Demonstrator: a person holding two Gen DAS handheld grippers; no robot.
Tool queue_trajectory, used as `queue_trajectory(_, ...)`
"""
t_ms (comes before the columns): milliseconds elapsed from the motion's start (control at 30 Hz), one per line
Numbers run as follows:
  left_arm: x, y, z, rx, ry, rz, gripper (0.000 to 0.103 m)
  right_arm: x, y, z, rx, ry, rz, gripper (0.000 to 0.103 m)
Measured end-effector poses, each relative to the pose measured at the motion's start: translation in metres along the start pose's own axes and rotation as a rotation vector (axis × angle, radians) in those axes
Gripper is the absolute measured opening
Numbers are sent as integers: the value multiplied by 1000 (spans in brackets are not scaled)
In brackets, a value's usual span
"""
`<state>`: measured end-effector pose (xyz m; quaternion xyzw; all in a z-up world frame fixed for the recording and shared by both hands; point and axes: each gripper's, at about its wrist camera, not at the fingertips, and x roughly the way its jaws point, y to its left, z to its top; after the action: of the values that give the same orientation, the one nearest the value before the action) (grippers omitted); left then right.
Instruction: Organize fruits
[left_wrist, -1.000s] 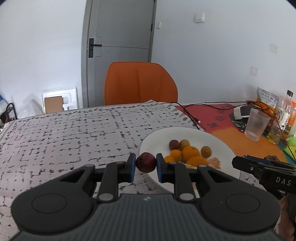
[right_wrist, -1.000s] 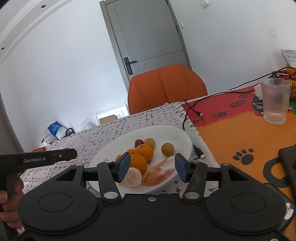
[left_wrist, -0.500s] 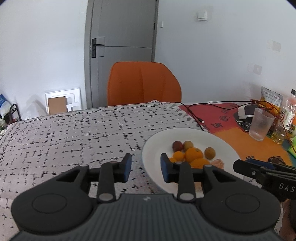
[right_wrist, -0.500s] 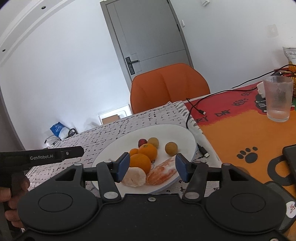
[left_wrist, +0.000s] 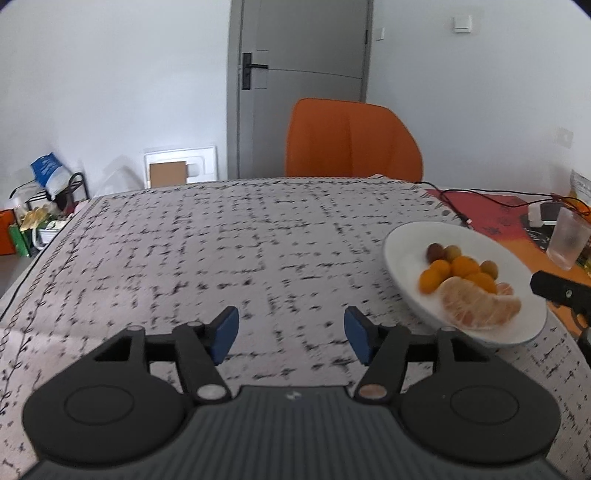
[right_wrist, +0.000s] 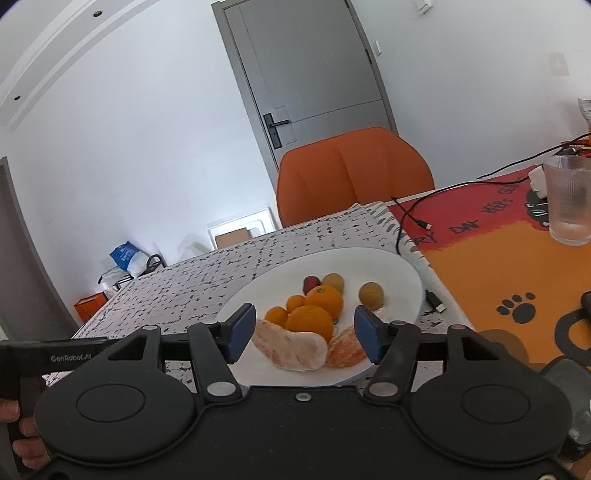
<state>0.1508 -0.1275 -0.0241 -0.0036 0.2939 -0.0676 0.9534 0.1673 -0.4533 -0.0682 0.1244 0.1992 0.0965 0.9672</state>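
Observation:
A white plate (left_wrist: 404, 258) (right_wrist: 388, 266) holds several oranges (left_wrist: 464, 266) (right_wrist: 324, 300), peeled citrus pieces (left_wrist: 476, 306) (right_wrist: 291, 343), a dark red fruit (left_wrist: 435, 252) (right_wrist: 311, 283) and small tan fruits (right_wrist: 371, 295). My left gripper (left_wrist: 291, 328) hovers over the patterned tablecloth (left_wrist: 221, 240), left of the plate; its jaws are opening with nothing between them. My right gripper (right_wrist: 304, 328) is above the plate's near rim with its jaws opening. The peeled pieces and an orange show between its fingers, and the pads touch none of them.
An orange chair (left_wrist: 351, 140) stands behind the table. A ribbed glass (right_wrist: 569, 199), a black cable (right_wrist: 413, 221) and a dark device (right_wrist: 565, 373) lie on the red and orange mat (right_wrist: 498, 266) to the right. A hand (right_wrist: 26, 439) grips the left tool.
The left jaws held a dark red fruit at the plate's left rim, then let go and spread; that fruit is out of sight. The left gripper swung left. The right jaws widened slightly.

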Motion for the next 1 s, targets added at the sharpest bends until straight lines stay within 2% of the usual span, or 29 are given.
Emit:
queue_trajectory(200, -9, 11, -4, -18, -5, -6, 64, 3, 16, -4, -31, 15, 16, 74)
queue_trajectory(300, -12, 13, -7, -25, -5, -19, 64, 4, 24, -6, -59, 26, 26, 89)
queue_trajectory(367, -14, 14, -11, -31, 0, -29, 64, 4, 28, -7, -70, 29, 23, 103)
queue_trajectory(767, -14, 2, -31, -23, 25, -118, 63, 5, 35, -9, -75, 48, -1, 103)
queue_trajectory(867, -6, -1, -36, -19, 49, -124, 58, 5, 30, -9, -63, 49, -6, 103)
queue_trajectory(900, -4, -1, -37, -20, 57, -126, 50, 5, 29, -10, -61, 48, -7, 103)
queue_trajectory(933, -1, -2, -37, -21, 66, -134, 33, 5, 29, -10, -61, 49, -6, 103)
queue_trajectory(967, 0, -2, -38, -23, 72, -146, 20, 5, 28, -10, -63, 50, -5, 103)
queue_trajectory(1000, 1, -3, -37, -20, 73, -146, 20, 5, 28, -11, -67, 50, -2, 103)
